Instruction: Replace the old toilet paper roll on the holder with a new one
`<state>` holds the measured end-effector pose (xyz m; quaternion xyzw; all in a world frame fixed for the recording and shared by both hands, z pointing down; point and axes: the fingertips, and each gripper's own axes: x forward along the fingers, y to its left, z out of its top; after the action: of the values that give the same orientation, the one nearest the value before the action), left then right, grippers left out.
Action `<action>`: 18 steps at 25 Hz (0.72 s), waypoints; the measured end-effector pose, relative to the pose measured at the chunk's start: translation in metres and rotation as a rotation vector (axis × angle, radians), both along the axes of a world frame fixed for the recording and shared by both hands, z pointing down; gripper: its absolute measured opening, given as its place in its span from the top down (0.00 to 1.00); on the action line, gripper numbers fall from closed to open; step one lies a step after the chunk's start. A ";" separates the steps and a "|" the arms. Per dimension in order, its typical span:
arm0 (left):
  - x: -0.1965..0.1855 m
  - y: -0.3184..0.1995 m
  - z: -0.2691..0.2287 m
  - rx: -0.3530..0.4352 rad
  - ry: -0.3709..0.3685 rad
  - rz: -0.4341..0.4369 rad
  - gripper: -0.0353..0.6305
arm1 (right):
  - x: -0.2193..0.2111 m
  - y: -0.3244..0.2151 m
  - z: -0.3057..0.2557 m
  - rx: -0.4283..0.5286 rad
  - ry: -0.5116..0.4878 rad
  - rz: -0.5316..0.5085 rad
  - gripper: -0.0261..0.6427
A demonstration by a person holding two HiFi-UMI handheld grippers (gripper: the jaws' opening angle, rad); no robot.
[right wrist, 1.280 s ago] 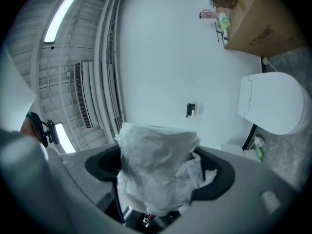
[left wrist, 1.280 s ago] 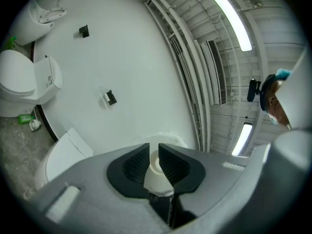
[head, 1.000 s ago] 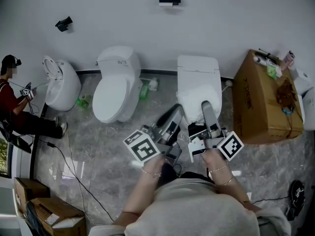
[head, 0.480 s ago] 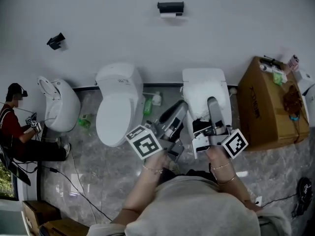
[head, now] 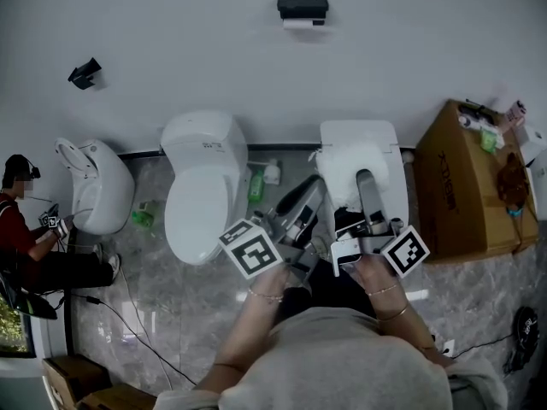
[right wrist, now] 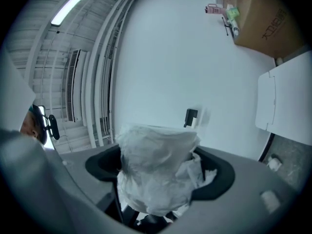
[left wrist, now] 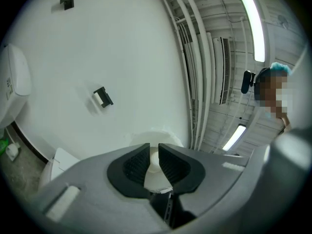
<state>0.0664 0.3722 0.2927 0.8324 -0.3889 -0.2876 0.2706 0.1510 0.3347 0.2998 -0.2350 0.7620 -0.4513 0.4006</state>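
The holder (head: 302, 8) sits high on the far wall, a dark bar lying level along it, with the old roll (head: 297, 24) a thin white strip just beneath; it's well apart from both tools, with the white toilet (head: 386, 139) between the person and that wall. Now the new roll (head: 350, 161), in its crinkled clear wrap; the right gripper (head: 366, 178) has it clamped, both pads pressed into its sides, the bundle standing up out of the jaws. The left gripper (head: 314, 186) is closed tight, jaws nearly meeting on a sliver of white; I read that as the edge of the same wrap, though it's hard to be sure. Here's what matters: the holder lies straight ahead and upward of both tools, almost in line with the left gripper and a touch left of the right; so the left looks better placed to reach the old roll first.
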 end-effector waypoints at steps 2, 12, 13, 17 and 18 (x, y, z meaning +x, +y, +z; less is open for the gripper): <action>-0.010 -0.019 0.003 0.004 0.003 -0.012 0.88 | -0.010 -0.020 0.002 -0.001 0.009 -0.005 0.33; -0.049 -0.144 -0.004 0.004 -0.011 -0.021 0.88 | -0.048 -0.151 -0.004 0.005 -0.015 -0.018 0.33; -0.051 -0.156 -0.006 0.005 -0.011 -0.024 0.88 | -0.050 -0.164 -0.007 0.005 -0.019 -0.019 0.33; -0.054 -0.217 -0.007 -0.004 -0.006 -0.033 0.88 | -0.054 -0.226 -0.010 0.007 -0.011 -0.026 0.33; -0.053 -0.236 -0.005 -0.010 -0.003 -0.033 0.88 | -0.054 -0.246 -0.008 0.002 -0.010 -0.031 0.33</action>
<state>0.0130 0.1360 0.2877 0.8247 -0.4046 -0.2889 0.2695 0.0966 0.0885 0.2921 -0.2202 0.7640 -0.4579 0.3976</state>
